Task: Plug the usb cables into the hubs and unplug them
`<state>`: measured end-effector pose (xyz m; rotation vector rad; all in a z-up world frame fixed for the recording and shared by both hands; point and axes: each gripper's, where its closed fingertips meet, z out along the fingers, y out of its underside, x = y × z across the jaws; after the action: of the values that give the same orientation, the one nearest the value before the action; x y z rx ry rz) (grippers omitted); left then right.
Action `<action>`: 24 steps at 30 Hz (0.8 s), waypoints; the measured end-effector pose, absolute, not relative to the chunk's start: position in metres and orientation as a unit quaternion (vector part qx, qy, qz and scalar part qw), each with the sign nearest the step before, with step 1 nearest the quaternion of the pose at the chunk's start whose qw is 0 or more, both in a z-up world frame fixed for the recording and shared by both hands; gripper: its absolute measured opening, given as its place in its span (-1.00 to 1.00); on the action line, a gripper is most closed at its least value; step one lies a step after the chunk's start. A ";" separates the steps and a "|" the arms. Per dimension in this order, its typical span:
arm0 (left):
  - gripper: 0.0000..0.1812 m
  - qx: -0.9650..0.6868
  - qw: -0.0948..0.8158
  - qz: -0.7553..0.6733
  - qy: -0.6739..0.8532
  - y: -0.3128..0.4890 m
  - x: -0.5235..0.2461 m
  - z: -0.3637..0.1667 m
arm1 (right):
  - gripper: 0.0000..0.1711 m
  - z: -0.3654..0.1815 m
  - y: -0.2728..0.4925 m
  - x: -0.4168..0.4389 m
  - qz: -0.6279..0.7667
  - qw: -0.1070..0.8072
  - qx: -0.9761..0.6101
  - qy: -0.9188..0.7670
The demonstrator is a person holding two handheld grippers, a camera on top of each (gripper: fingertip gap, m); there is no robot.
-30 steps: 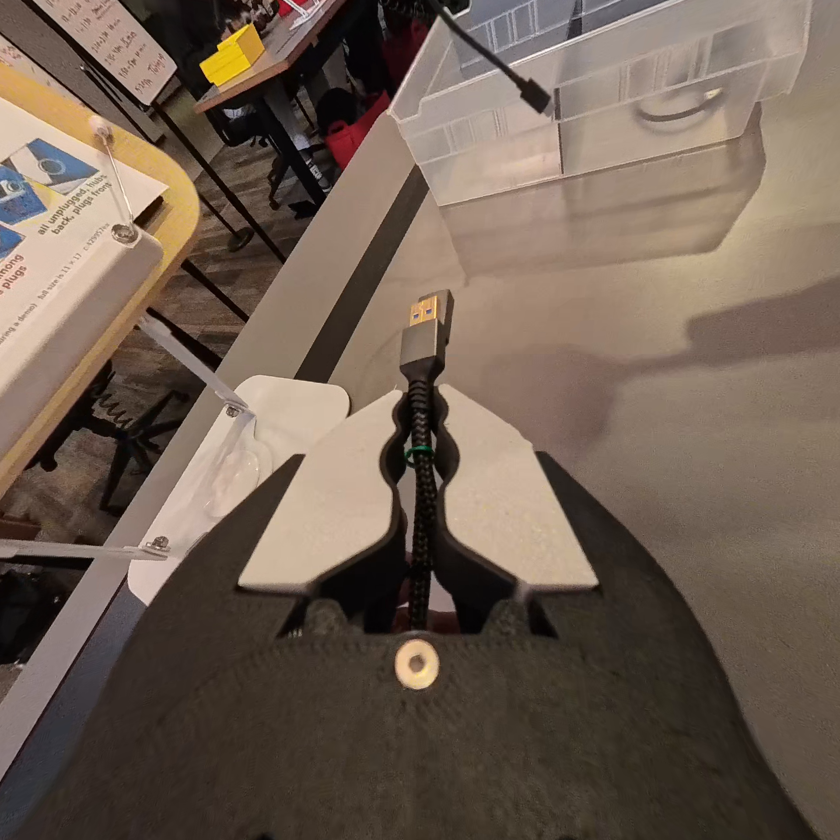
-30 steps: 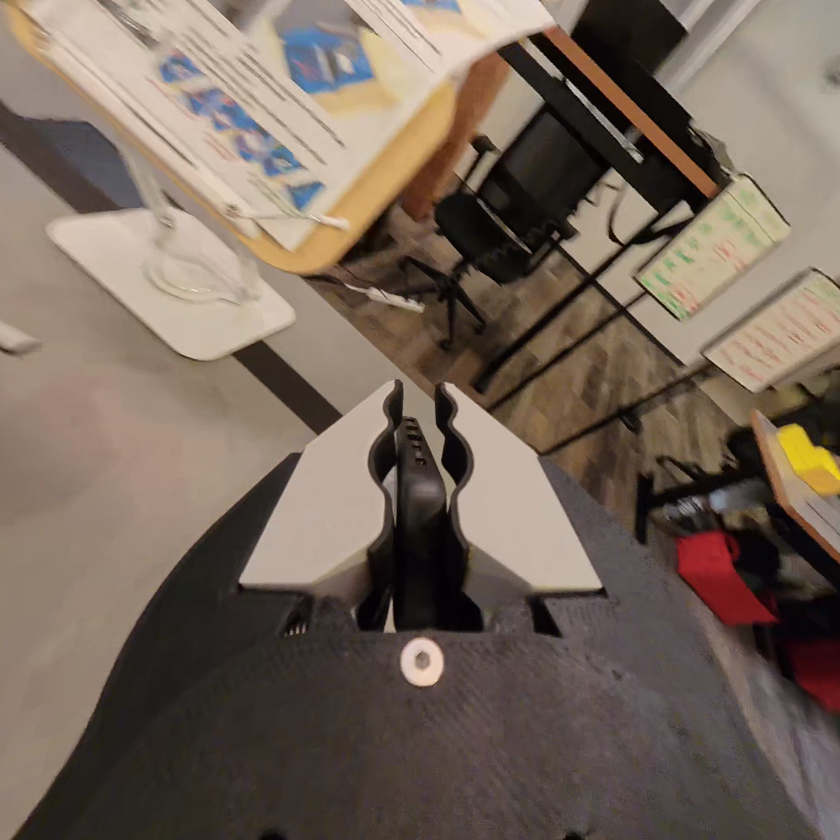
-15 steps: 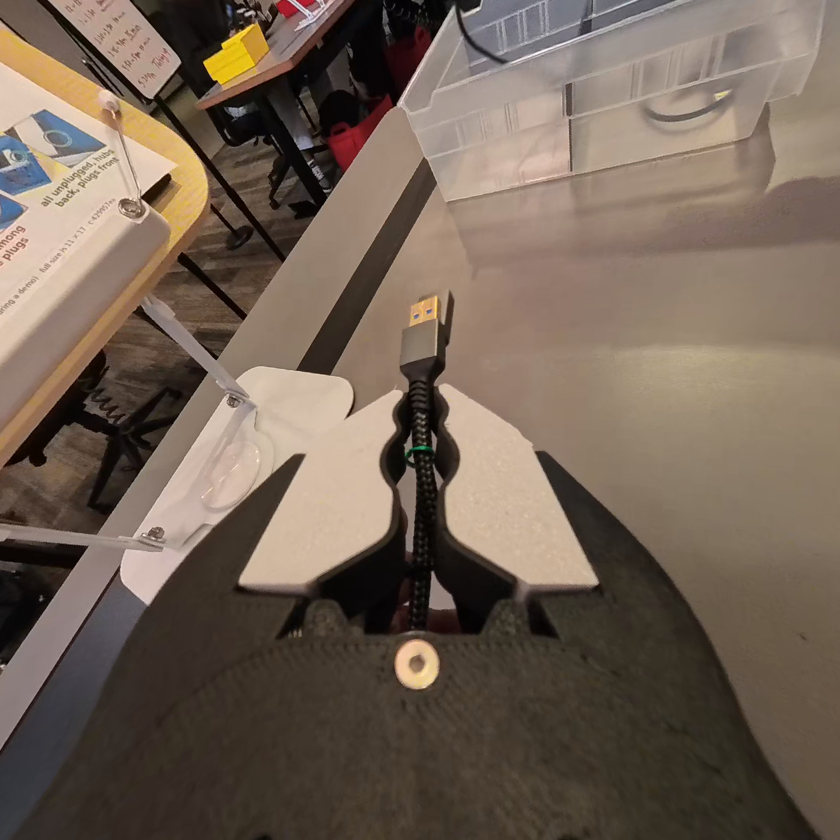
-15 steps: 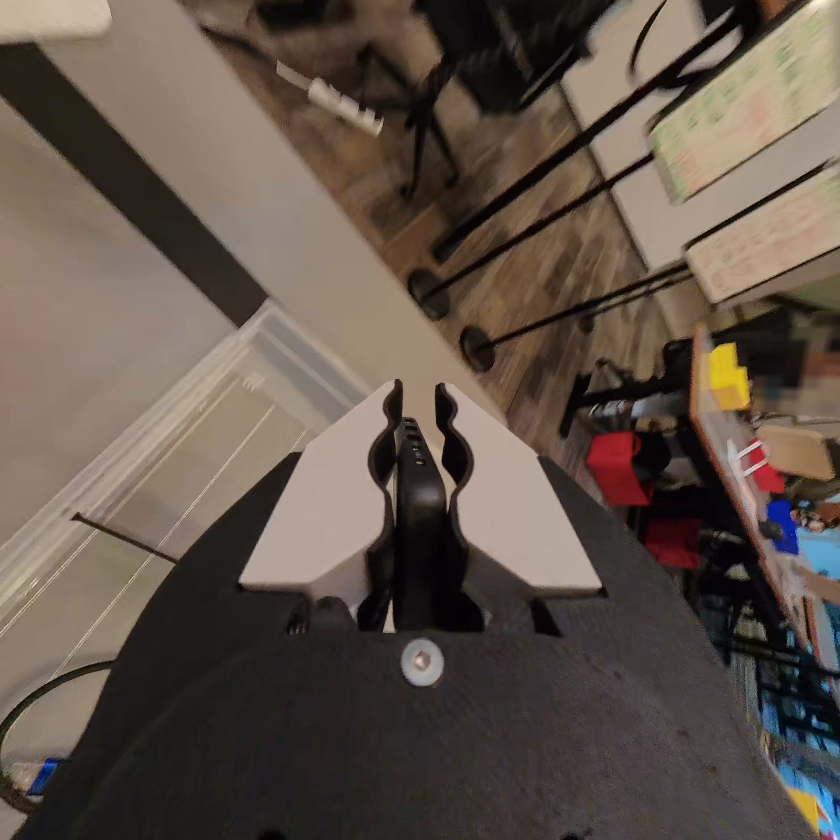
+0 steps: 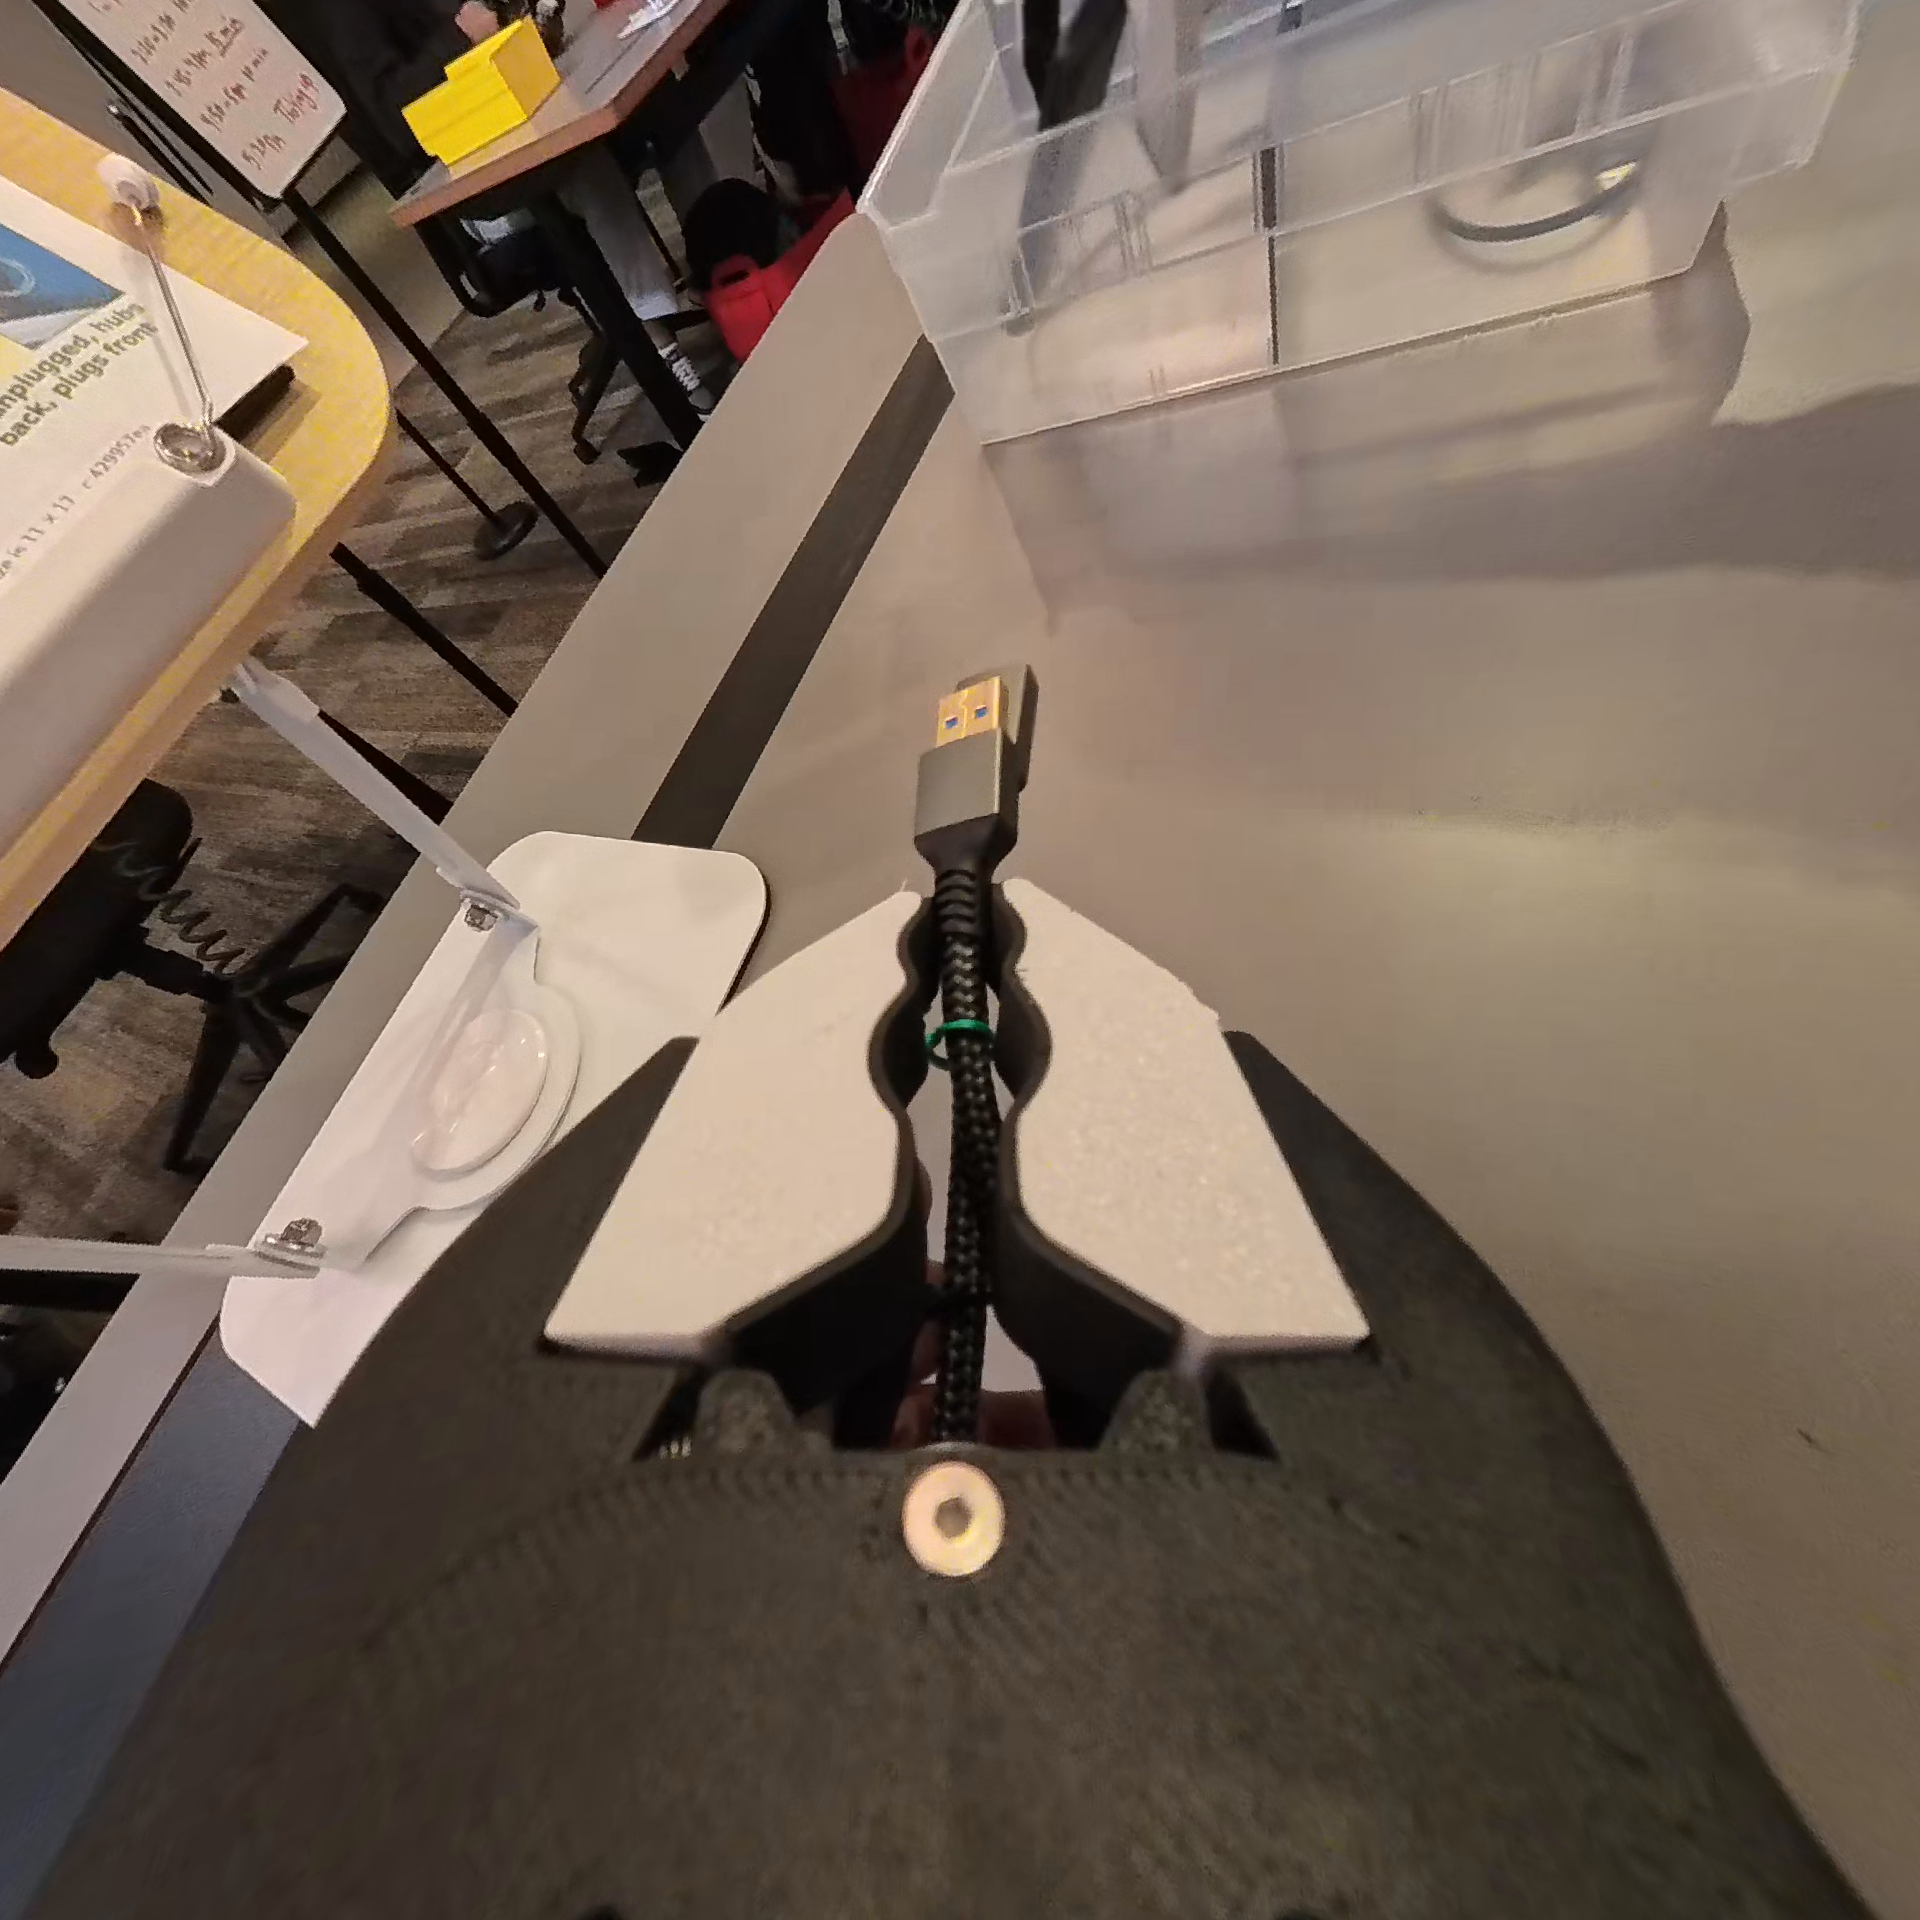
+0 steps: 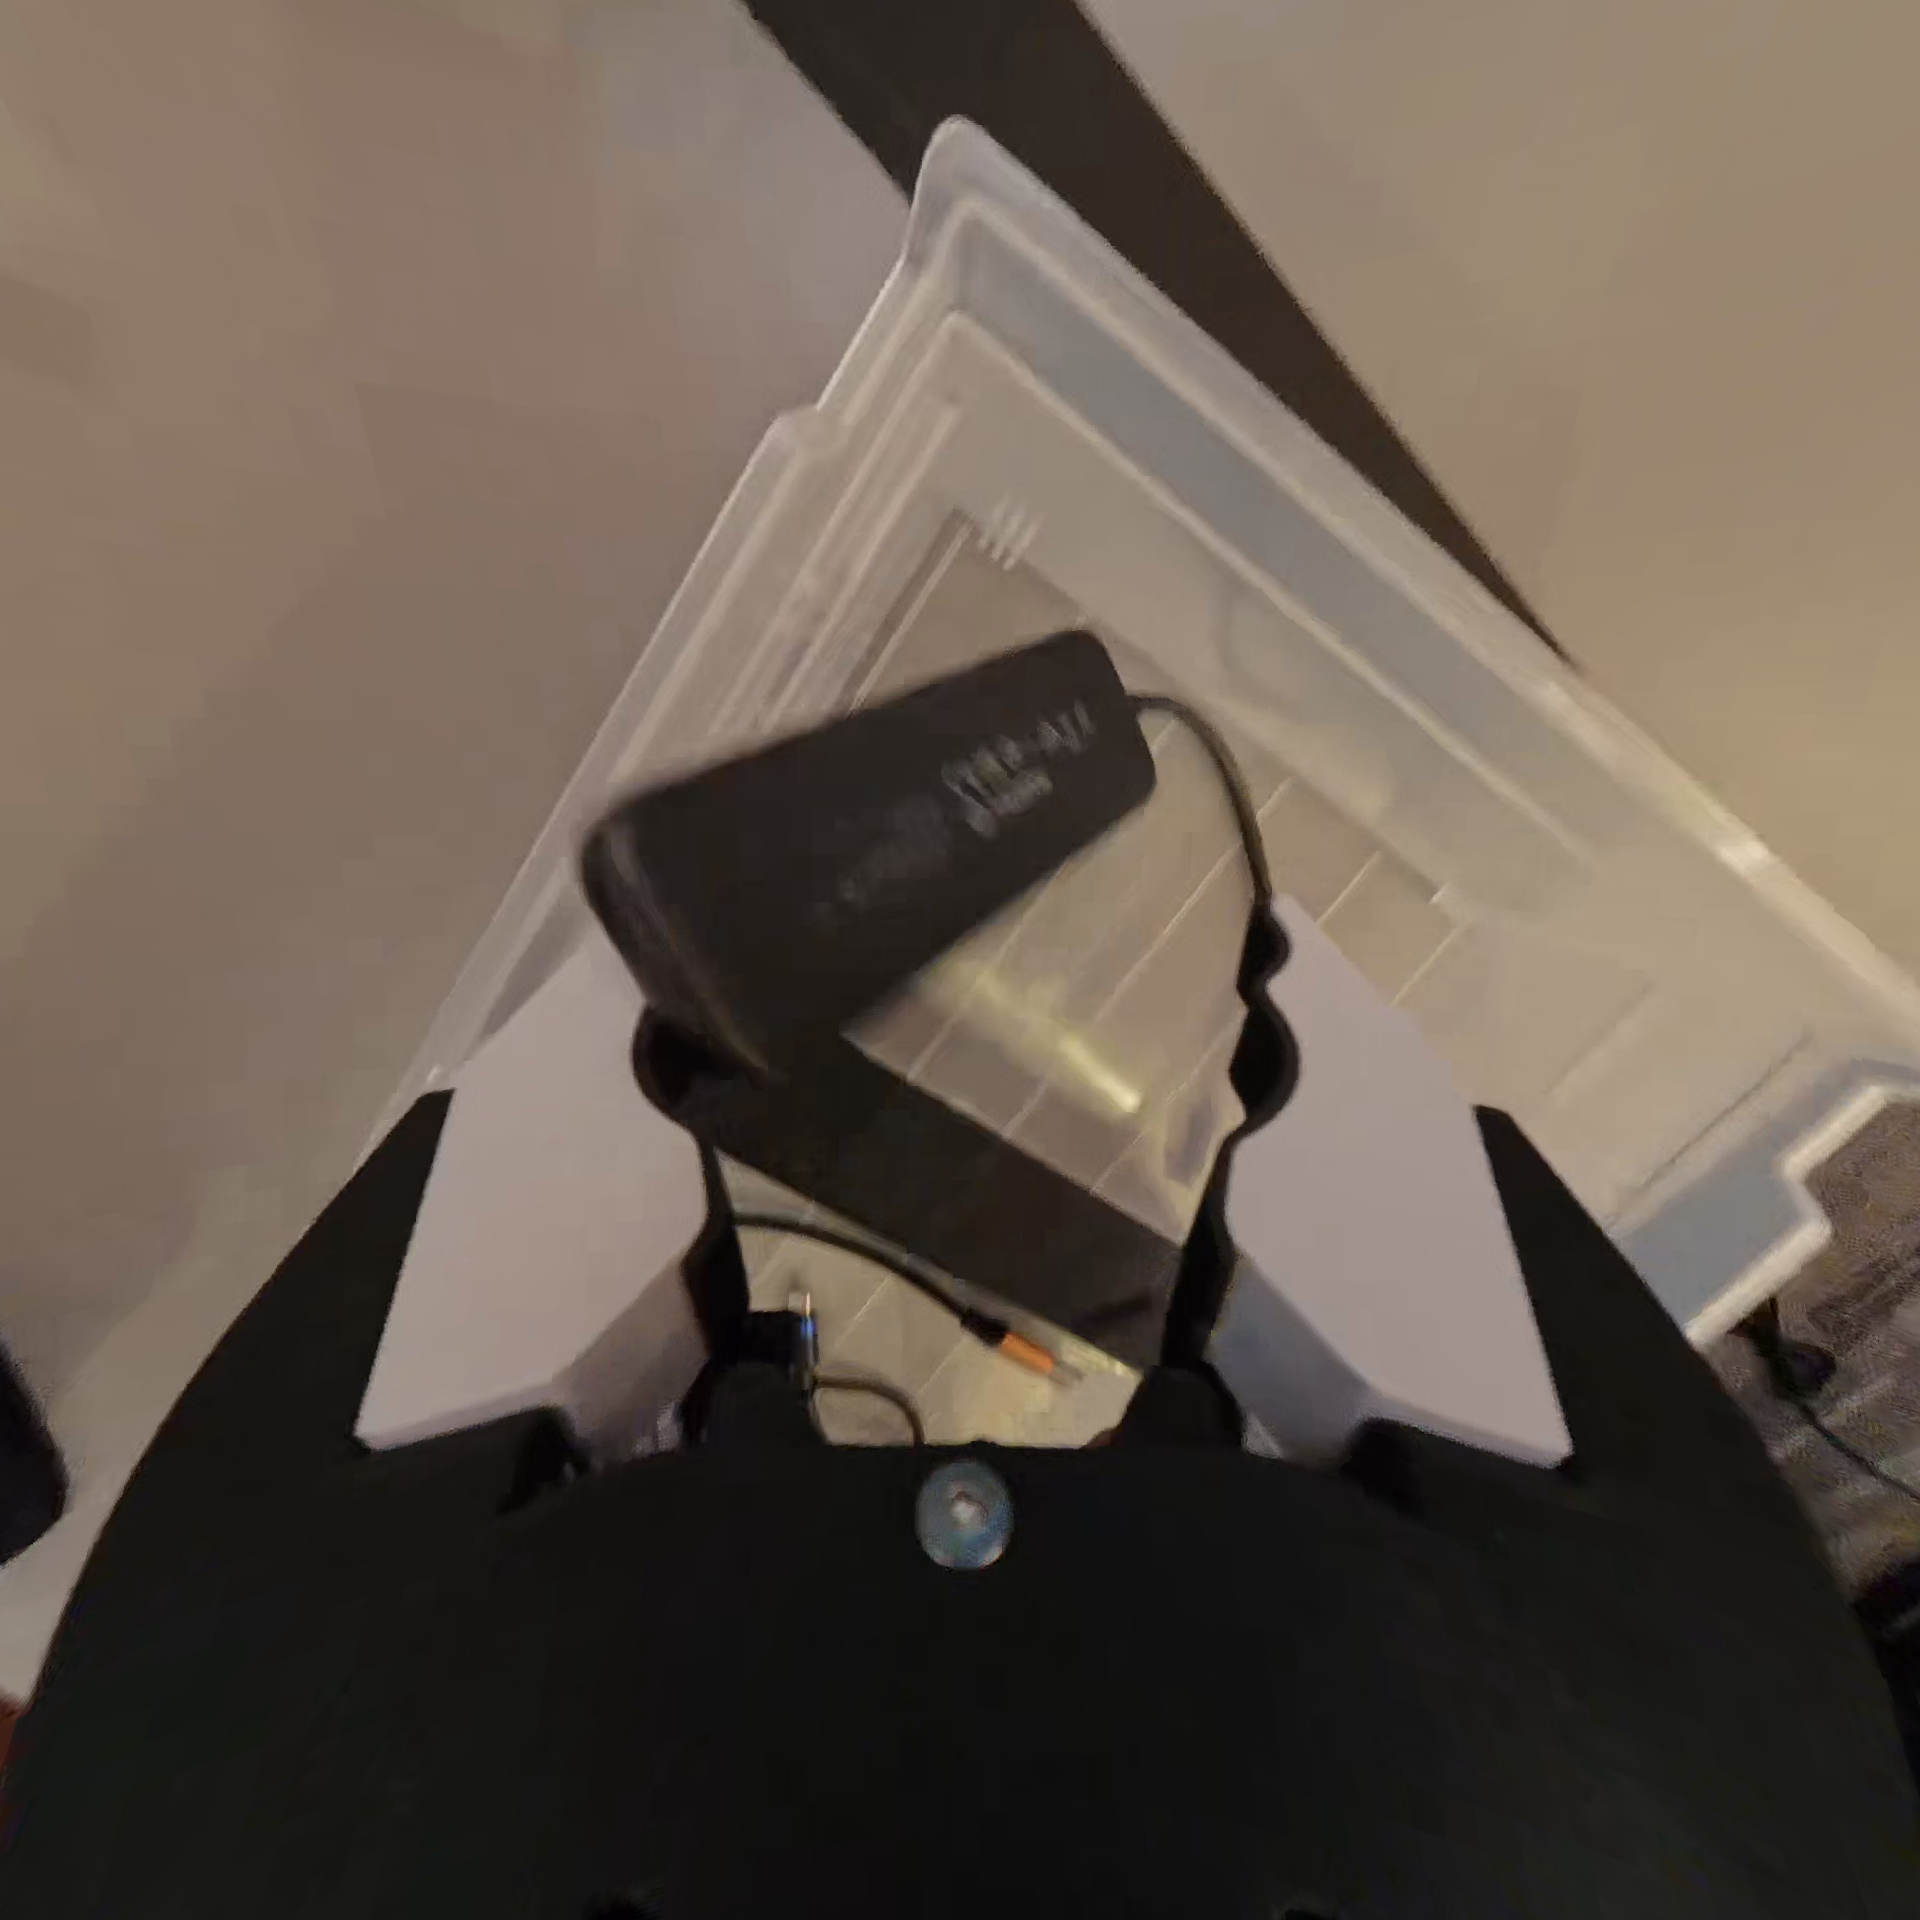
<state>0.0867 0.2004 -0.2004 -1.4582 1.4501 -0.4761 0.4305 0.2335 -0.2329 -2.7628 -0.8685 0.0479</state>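
My left gripper (image 5: 956,904) is shut on a black braided USB cable (image 5: 966,1091). Its grey and gold plug (image 5: 977,758) sticks out past the fingertips, above the grey table (image 5: 1455,935). My right gripper (image 6: 966,997) is open with its jaws wide apart over a clear plastic bin (image 6: 1299,540). A black USB hub (image 6: 873,831) lies blurred and tilted between and beyond the jaws, inside the bin's outline, with its thin black lead (image 6: 1236,790) trailing. I cannot tell whether it touches the left finger. The bin also shows in the left wrist view (image 5: 1351,208).
Loose cables lie on the bin floor, one with an orange-tipped plug (image 6: 1023,1351). A white stand base (image 5: 582,997) sits at the table's left edge by a dark strip (image 5: 810,582). Beyond the edge are a yellow-rimmed board (image 5: 343,436), desks and chairs. The gap from one gripper's tips to the other's is roughly 35 cm. The white stand base (image 5: 582,997) is about 20 cm from my left fingertips and 35 cm from my right.
My right gripper swung from facing the room to over the clear bin and opened, letting go of the black hub. My left gripper still holds the cable and barely moved.
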 end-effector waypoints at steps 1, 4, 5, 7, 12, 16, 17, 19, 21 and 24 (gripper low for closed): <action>-0.92 -0.601 0.493 -0.197 0.598 0.200 0.087 -0.200 | 0.31 -0.226 0.230 0.431 0.022 0.121 -0.946 -0.301; -0.92 -0.599 0.493 -0.199 0.599 0.198 0.088 -0.198 | 0.38 -0.204 0.214 0.429 0.040 0.113 -0.941 -0.317; -0.92 -0.597 0.497 -0.201 0.597 0.198 0.088 -0.196 | 0.37 -0.192 0.212 0.433 0.025 0.120 -0.940 -0.317; -0.92 -0.592 0.499 -0.215 0.595 0.194 0.090 -0.191 | 0.27 -0.164 0.210 0.434 -0.022 0.152 -0.932 -0.328; -0.92 -0.598 0.479 -0.298 0.570 0.178 0.098 -0.173 | -0.05 -0.103 0.184 0.282 -0.082 0.345 -0.762 -0.542; -0.92 -0.589 0.458 -0.355 0.563 0.159 0.102 -0.159 | -0.20 -0.133 0.153 0.166 -0.220 0.384 -0.588 -0.677; -0.92 -0.585 0.457 -0.362 0.564 0.154 0.103 -0.155 | -0.22 -0.141 0.154 0.152 -0.254 0.386 -0.566 -0.683; -0.92 -0.582 0.456 -0.371 0.562 0.147 0.106 -0.148 | -0.39 -0.145 0.159 0.129 -0.290 0.418 -0.526 -0.681; -0.92 -0.577 0.452 -0.368 0.573 0.139 0.108 -0.147 | -0.59 -0.140 0.164 0.119 -0.347 0.446 -0.480 -0.671; -0.92 -0.573 0.439 -0.372 0.584 0.129 0.113 -0.149 | -0.82 -0.138 0.166 0.117 -0.409 0.446 -0.433 -0.669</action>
<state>0.1126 0.1288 -0.1489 -1.4227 1.4509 -0.9237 0.1174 0.1661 -0.1385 -1.0720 -1.6565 -1.0126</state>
